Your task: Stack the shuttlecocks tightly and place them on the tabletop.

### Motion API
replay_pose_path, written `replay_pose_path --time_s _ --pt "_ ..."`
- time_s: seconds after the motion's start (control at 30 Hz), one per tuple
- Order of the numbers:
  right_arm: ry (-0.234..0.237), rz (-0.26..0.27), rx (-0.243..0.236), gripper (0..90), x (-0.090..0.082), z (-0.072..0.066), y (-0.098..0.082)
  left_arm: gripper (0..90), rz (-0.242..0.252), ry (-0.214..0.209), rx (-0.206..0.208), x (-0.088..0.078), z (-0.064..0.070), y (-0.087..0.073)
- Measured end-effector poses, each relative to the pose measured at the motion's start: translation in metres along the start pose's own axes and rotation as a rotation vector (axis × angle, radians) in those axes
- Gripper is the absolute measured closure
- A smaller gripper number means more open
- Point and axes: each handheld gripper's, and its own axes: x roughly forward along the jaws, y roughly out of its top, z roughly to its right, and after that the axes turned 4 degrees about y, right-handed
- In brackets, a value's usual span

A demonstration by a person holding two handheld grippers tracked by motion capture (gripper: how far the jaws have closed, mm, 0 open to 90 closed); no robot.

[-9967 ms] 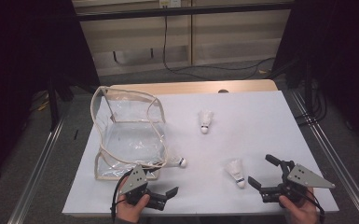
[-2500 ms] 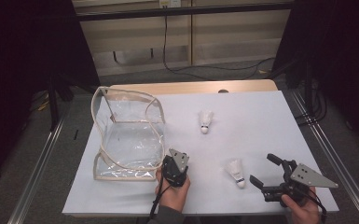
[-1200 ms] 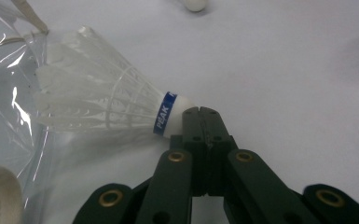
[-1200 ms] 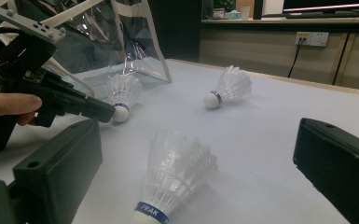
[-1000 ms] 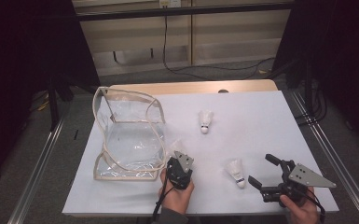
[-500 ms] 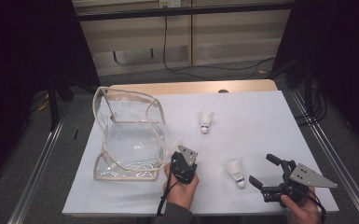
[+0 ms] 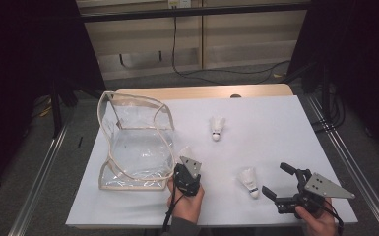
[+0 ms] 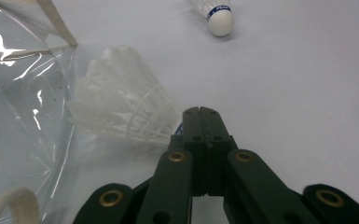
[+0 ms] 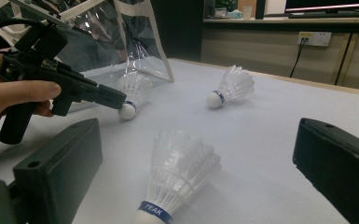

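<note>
Three white shuttlecocks lie on the white table sheet (image 7: pixel 275 128). The first shuttlecock (image 7: pixel 185 151) (image 8: pixel 121 109) (image 9: pixel 133 91) rests against the right front corner of a clear plastic bag (image 7: pixel 110 147) (image 8: pixel 18 116) (image 9: pixel 121 37). My left gripper (image 7: pixel 182 164) (image 8: pixel 199 112) (image 9: pixel 116 99) is shut, its tips touching this one's cork, not gripping it. A second shuttlecock (image 7: pixel 249 180) (image 9: pixel 182 172) lies just in front of my open right gripper (image 7: pixel 278 180) (image 9: pixel 198 133), apart from both jaws. The third shuttlecock (image 7: pixel 217 128) (image 8: pixel 219 18) (image 9: pixel 235 84) lies farther back.
The bag stands open at the left of the sheet, its white-trimmed mouth facing up. A wooden table edge (image 7: pixel 202 92) shows behind the sheet, and metal rails (image 7: pixel 344 167) run along both sides. A cable (image 7: pixel 177 54) crosses the floor beyond.
Since ten seconds ago the left gripper has shut and gone from the front edge to the bag's right corner; the shuttlecock there now lies closer to the bag. The right gripper has kept still.
</note>
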Motion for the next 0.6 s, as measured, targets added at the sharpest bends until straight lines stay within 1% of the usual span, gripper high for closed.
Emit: replay_pose_path --time_s 0.07,0.13,0.17,0.2,0.27,0.3,0.37,0.43,0.5,0.57,0.6 --pt "0.0 -0.001 0.001 0.6 0.0 0.001 0.0 90.0 0.003 -0.015 -0.013 0.003 0.002 -0.001" --pt "0.0 0.0 0.004 0.7 0.0 0.001 0.0 90.0 0.006 -0.025 -0.011 0.007 0.006 -0.001" --pt "0.001 -0.001 -0.001 0.7 0.0 0.0 0.0 90.0 -0.01 -0.022 0.007 0.009 0.007 0.0" --pt "0.001 -0.001 -0.001 0.7 0.0 0.0 0.0 90.0 -0.003 -0.03 0.008 0.009 0.008 0.001" --pt "0.002 -0.001 0.002 0.7 0.0 0.0 -0.001 90.0 0.019 -0.023 0.01 0.007 0.009 0.003" --pt "0.002 -0.001 0.002 0.7 0.0 0.0 -0.001 90.0 0.025 -0.027 0.004 0.006 0.009 0.004" --pt "0.001 -0.003 0.002 0.7 0.0 0.001 -0.001 90.0 0.032 -0.015 0.008 0.004 0.008 0.004" --pt "0.001 -0.002 0.006 0.7 -0.001 0.001 -0.001 90.0 0.027 0.005 0.018 0.002 0.006 0.003" --pt "0.002 0.001 0.006 0.7 -0.001 0.001 -0.001 90.0 0.025 0.014 0.012 0.001 0.002 0.001" --pt "0.001 -0.003 0.005 0.7 -0.001 0.0 0.0 90.0 0.029 0.032 0.003 -0.001 -0.001 0.0" --pt "0.002 -0.002 0.005 0.7 0.0 0.0 0.0 90.0 0.031 0.032 0.007 -0.001 -0.001 0.0"
